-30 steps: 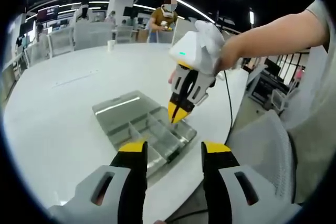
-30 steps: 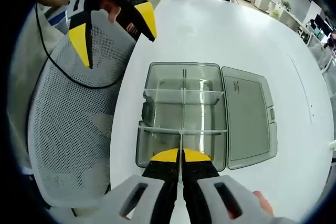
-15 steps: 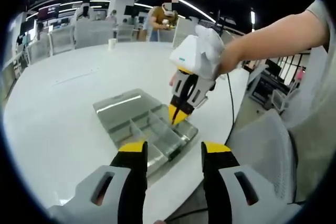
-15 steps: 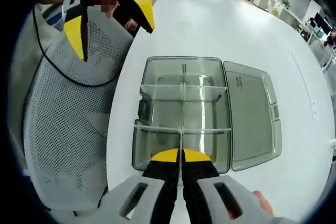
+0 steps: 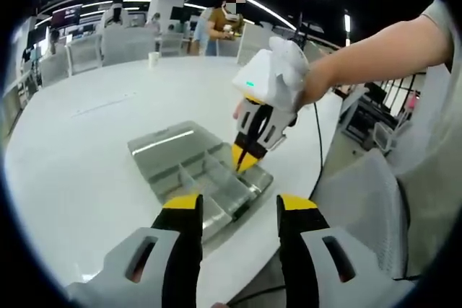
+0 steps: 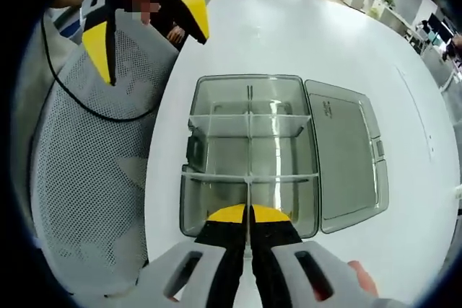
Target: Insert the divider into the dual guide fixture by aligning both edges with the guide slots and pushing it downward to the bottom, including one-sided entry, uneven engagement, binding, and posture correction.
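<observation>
Near tabletop (image 6: 303, 41) edge: right gripper (image 6: 250, 216) jaws pinching clear divider (image 6: 250, 191), lowered into compartment box (image 6: 249, 153), seating depth unclear; left gripper (image 5: 238, 210) jaws spread, empty.

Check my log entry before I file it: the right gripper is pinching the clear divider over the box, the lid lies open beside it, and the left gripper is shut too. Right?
Not quite: the left gripper is open, its yellow-tipped jaws standing well apart in the left gripper view. The rest holds: the right gripper is shut on the clear divider over the box, and the lid lies open beside it.
</observation>
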The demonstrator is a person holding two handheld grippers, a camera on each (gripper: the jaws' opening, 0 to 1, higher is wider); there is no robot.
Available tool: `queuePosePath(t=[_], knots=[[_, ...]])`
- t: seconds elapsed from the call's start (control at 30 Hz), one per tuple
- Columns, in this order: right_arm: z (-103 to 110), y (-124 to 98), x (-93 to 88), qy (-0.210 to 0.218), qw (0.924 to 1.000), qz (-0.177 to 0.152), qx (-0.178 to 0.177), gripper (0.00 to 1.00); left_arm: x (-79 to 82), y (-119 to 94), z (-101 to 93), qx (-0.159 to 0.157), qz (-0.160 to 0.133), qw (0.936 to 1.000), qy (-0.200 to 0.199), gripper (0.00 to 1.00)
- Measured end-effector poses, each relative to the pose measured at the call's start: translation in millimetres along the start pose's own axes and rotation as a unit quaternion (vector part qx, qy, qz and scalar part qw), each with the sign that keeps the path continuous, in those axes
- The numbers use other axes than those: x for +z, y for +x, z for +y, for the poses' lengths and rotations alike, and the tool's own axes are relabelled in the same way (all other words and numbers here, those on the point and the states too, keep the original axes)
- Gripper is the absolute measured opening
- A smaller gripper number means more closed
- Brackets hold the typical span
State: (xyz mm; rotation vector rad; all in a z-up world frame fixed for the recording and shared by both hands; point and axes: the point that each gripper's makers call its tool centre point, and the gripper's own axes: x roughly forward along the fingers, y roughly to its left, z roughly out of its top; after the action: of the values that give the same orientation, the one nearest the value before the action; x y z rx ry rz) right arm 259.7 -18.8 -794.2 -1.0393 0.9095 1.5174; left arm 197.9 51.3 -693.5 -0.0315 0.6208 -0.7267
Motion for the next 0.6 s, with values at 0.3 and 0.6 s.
queuePosePath(t=[0.3,0.6], knots=[[3,-1,-2.3,0.008,0.9999,0.004,-0.005,0.00,-1.1,-3,-1.1,0.001,0.005,1.0000,0.002,0.39],[5,-9,-4.7,0.030,0.9993,-0.014,-0.018,0.05,-0.4,-5,-1.4,0.000,0.005,1.0000,0.008,0.40]])
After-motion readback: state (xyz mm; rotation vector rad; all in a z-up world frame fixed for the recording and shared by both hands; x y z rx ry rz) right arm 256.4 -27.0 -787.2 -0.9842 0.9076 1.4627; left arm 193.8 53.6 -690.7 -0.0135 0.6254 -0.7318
